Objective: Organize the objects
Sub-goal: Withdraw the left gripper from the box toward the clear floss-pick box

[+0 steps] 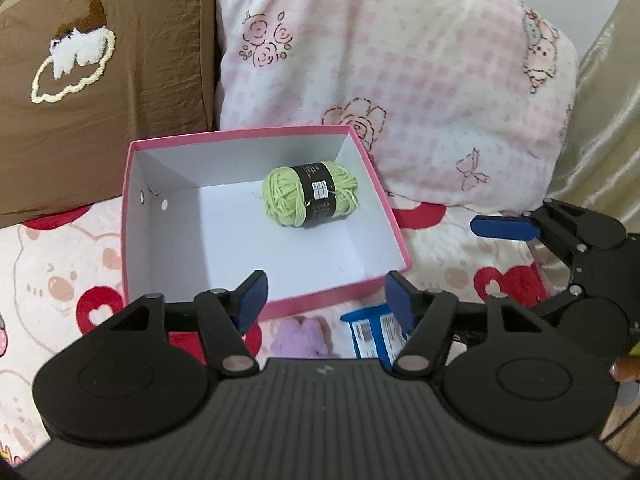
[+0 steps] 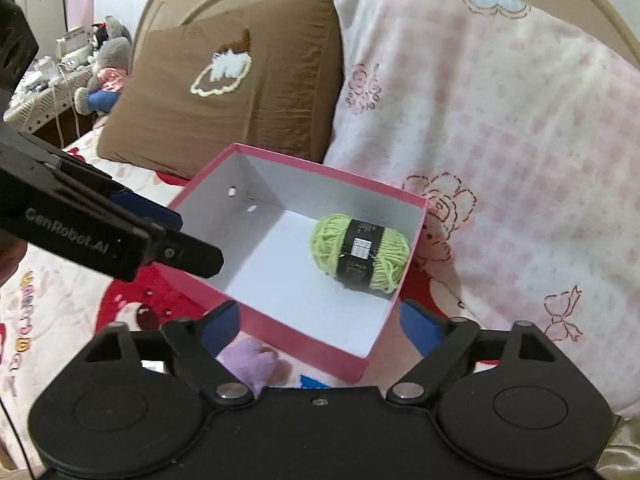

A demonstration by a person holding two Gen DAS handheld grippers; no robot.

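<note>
You are looking at a bed carrying a pink box, a brown pillow, a pink pillow, a purple plush and a blue packet.

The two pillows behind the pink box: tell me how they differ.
The brown pillow is plain brown with one fluffy white and cream embroidered patch; the pink pillow is white with pink checks and drawn roses and bows. The brown pillow looks like smooth, creased cloth, the pink pillow looks fleecy. The brown one stands left of the pink one. Both lean upright behind the box.
</note>
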